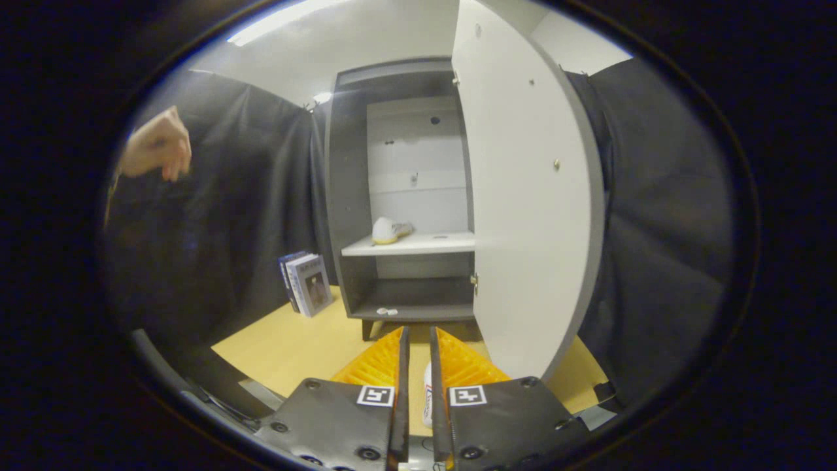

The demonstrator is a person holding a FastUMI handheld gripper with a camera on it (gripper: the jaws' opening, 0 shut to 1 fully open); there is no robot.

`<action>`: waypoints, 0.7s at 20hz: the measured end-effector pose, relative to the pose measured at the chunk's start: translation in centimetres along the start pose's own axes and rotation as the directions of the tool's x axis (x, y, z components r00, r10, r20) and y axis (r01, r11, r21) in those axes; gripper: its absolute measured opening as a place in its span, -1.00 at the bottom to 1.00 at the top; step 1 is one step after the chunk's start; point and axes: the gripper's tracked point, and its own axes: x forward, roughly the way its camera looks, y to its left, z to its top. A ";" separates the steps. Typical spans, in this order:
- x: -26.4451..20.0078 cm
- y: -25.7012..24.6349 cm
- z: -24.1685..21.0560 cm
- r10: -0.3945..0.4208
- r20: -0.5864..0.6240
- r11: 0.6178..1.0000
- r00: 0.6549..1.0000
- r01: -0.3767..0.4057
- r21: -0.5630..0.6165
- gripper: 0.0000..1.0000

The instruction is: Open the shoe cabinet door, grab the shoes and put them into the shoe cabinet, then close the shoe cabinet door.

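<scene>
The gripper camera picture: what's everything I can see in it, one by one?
shoe cabinet: one, dark grey outside, white back panel, straight beyond the fingers.
cabinet door: one, white, swung open on the cabinet's right.
shelf: one, white, midway up inside.
shoe: one, white with a yellow sole, on the shelf.
boxes: two, upright, beside the cabinet's left foot.
floor: yellow wood.
hand: one, raised, left of the cabinet.
gripper: one, fingers nearly together, a small whitish thing between them, unclear.

Shoe (391,230) on shelf (418,244) inside shoe cabinet (340,196), door (523,196) open rightward, boxes (306,284) left of cabinet
</scene>
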 end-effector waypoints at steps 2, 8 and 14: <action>2.3 -0.5 -4.5 -0.011 -0.074 1.000 0.997 0.010 -0.013 -0.67; 7.8 -1.8 -13.4 -0.036 -0.222 0.999 0.974 0.033 -0.018 -0.50; 11.1 -2.7 -20.1 -0.069 -0.340 0.998 0.938 0.063 -0.029 -0.49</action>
